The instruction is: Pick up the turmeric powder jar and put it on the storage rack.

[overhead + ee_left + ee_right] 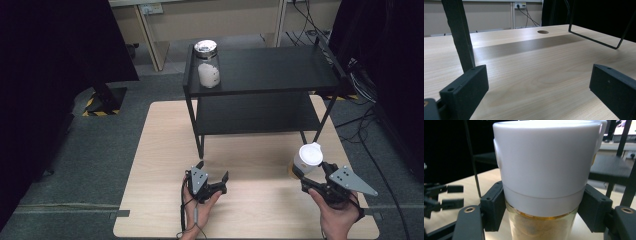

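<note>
1. Your right gripper pinches a white-lidded jar at the right front of the wooden table. In the right gripper view its two black pads press the jar from either side, just under the lid's lower edge, with amber contents visible below.
2. Biggest risk: the jar slips. The pads sit at the step where the wide lid meets the narrower glass, so the hold looks shallow. A quick swing or a tilt could let the glass slide down and out.
3. Next: the black shelf rack stands just beyond the jar. If you carry it toward a shelf, the tall lid may clip the top shelf's front edge or a thin leg, which could knock the jar loose.
4. A second jar with a metal lid already stands at the left end of the top shelf. It is well apart from your load now, but placing close beside it invites a bump.
5. Your left gripper rests low at the table's front middle, jaws spread and holding nothing. In the left gripper view the rack leg rises close to one pad, so a careless lift there could nudge the rack.
</note>
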Demonstrator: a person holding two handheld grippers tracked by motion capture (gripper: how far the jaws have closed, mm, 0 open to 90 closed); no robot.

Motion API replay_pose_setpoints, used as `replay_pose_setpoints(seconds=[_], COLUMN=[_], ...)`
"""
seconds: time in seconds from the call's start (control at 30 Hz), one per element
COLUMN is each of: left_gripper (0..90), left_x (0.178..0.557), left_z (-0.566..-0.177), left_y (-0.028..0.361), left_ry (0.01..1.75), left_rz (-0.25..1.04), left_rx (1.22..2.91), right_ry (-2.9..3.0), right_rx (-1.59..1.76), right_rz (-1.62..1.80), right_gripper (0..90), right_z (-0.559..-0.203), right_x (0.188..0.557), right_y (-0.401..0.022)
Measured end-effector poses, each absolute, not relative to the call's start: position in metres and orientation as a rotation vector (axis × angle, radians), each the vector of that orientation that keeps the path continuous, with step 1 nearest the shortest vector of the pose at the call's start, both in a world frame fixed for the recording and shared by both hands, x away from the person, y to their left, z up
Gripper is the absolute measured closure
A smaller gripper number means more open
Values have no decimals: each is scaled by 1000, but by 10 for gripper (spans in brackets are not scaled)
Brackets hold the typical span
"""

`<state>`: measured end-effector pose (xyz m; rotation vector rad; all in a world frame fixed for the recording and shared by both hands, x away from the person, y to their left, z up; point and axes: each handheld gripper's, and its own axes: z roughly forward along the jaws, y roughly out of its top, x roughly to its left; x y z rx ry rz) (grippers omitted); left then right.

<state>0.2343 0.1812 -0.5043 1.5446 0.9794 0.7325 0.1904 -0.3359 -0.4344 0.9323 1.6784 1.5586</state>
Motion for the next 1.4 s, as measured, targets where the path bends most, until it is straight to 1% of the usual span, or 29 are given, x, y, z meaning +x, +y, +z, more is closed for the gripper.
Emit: replay_pose_setpoints(seconds=[0.47,0.9,1.4], left_gripper=[17,17,17], left_x=[234,234,234], left_z=[-504,-505,-505], left_y=[181,181,180], left_ry=[980,980,982], left_rz=[735,736,736], left_rx=[1543,1541,1540], right_ry=[1562,1512,1483], right_rx=[902,875,864], right_rz=[1566,1556,1547], right_gripper=[304,304,304], right_z=[-414,-385,-364], right_x=[191,196,200], right_y=[-329,-320,-314])
